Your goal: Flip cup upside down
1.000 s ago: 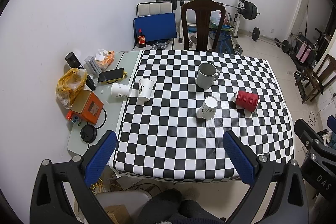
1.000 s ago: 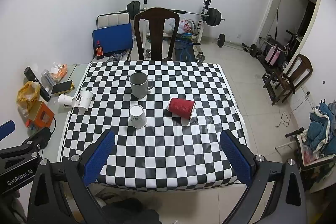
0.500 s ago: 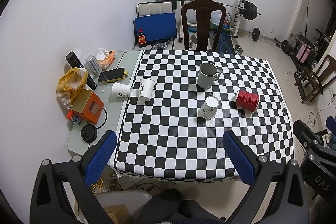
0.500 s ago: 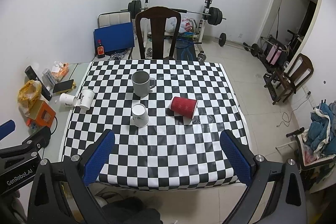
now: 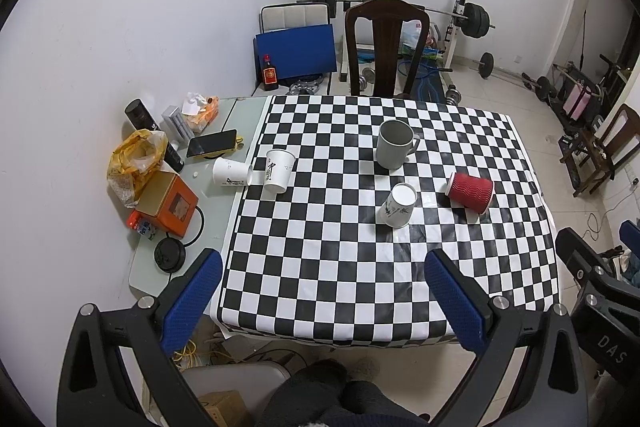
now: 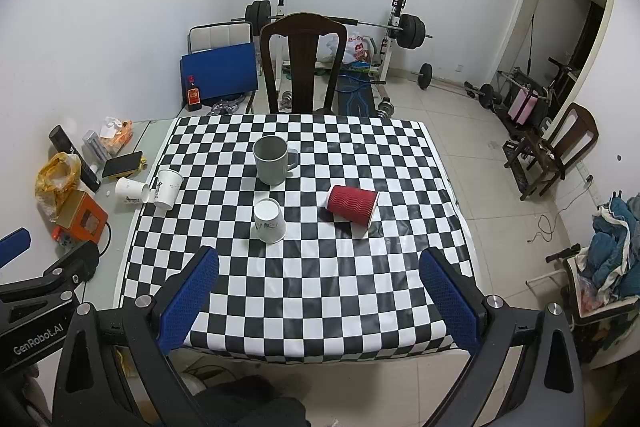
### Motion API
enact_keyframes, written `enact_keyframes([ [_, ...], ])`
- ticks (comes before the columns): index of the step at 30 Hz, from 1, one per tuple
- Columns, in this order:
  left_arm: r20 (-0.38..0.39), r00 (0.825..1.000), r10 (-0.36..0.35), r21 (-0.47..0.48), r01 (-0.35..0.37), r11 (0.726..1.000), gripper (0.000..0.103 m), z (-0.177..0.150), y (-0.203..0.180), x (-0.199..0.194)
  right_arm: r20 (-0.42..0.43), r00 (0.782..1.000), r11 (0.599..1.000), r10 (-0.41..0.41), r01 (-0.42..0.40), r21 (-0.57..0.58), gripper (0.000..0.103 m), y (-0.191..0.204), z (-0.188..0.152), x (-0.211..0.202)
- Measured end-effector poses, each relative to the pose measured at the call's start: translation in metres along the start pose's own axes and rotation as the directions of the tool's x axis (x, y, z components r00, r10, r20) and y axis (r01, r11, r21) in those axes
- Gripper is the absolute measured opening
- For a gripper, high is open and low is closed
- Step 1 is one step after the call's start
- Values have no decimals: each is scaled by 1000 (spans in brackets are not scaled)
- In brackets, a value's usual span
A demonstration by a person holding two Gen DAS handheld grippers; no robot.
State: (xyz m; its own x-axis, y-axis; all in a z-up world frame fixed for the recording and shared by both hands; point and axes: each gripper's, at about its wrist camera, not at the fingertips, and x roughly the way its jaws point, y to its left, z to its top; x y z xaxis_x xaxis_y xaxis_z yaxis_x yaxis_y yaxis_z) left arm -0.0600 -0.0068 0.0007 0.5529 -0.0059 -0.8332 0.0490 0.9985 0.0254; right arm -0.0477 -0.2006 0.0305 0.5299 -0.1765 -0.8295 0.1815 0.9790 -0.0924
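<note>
A grey mug (image 5: pixel 394 143) (image 6: pixel 273 160) stands upright at mid table. A white paper cup (image 5: pixel 397 205) (image 6: pixel 269 221) stands bottom-up in front of it. A red ribbed paper cup (image 5: pixel 470 191) (image 6: pixel 353 206) lies on its side to the right. Another white paper cup (image 5: pixel 277 171) (image 6: pixel 168 188) stands upright at the cloth's left edge, and one (image 5: pixel 231 172) (image 6: pixel 132 191) lies on its side beside it. My left gripper (image 5: pixel 320 297) and right gripper (image 6: pixel 320 297) are both open and empty, held above the table's near edge.
The checkered tablecloth (image 5: pixel 360 267) covers the table. Its bare left strip holds an orange box (image 5: pixel 170 205), a yellow bag (image 5: pixel 134 157), a phone (image 5: pixel 212 143) and tissues. A dark wooden chair (image 5: pixel 386 51) stands at the far side, with weights behind it.
Both views have drifted back very slightly, so the table looks a little smaller and farther. The cups have not moved and the grippers stay open.
</note>
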Motion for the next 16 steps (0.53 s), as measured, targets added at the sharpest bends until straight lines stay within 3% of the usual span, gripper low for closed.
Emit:
enact_keyframes([
  [16,1,1000,-2,1,2,1000,103,1,0,0,1,1000,1000,0,0,-1,101,1,2,0],
])
